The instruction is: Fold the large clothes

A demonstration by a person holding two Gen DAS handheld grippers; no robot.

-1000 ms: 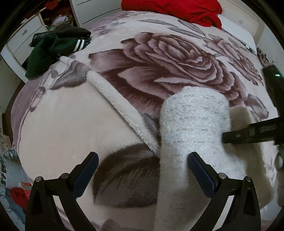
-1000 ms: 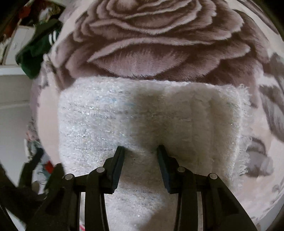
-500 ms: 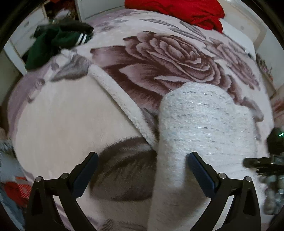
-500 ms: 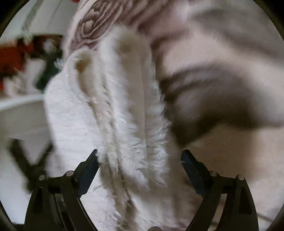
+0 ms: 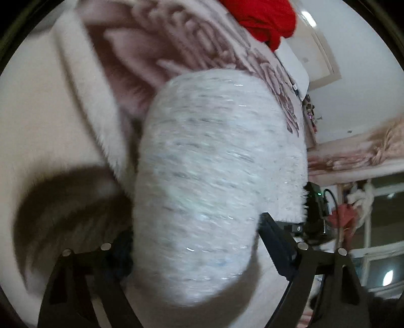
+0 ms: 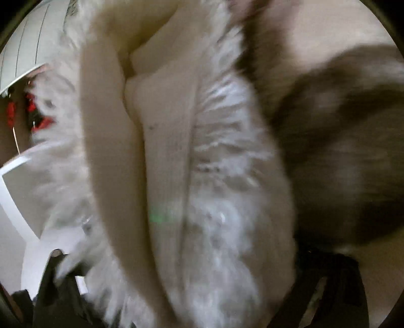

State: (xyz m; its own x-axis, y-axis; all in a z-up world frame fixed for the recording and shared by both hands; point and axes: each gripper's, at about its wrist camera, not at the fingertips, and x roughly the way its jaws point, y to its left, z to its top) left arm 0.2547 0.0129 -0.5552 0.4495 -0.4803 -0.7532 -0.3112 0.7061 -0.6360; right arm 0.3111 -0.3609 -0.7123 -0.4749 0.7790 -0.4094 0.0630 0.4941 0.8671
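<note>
Left wrist view is motion-blurred. At its left edge lies the plush cream and mauve rose-patterned blanket [image 5: 50,141], spread over the bed, with a dark leaf shape low on the left. The left gripper [image 5: 194,249] points forward and tilts so the room leans to the right; its two dark fingers [image 5: 275,242] stand wide apart, one on each side of the folded fuzzy white knit sweater [image 5: 214,176], which bulges up between them as a thick rounded bundle resting on the blanket. Whether the pads press into the knit I cannot tell. Beyond the sweater a red cloth [image 5: 267,22] sits at the far end of the bed, and to the right part of a black device with a green light [image 5: 317,201] shows beside the sweater's edge.

Right wrist view is heavily blurred. The right gripper [image 6: 189,290] sits close against the sweater [image 6: 171,164], whose layered folded edges fill the frame; only dark bits of its fingers [image 6: 335,277] show low at either side, so I cannot tell how its jaws stand. The blanket's dark leaf patch [image 6: 341,151] lies to the right.
</note>
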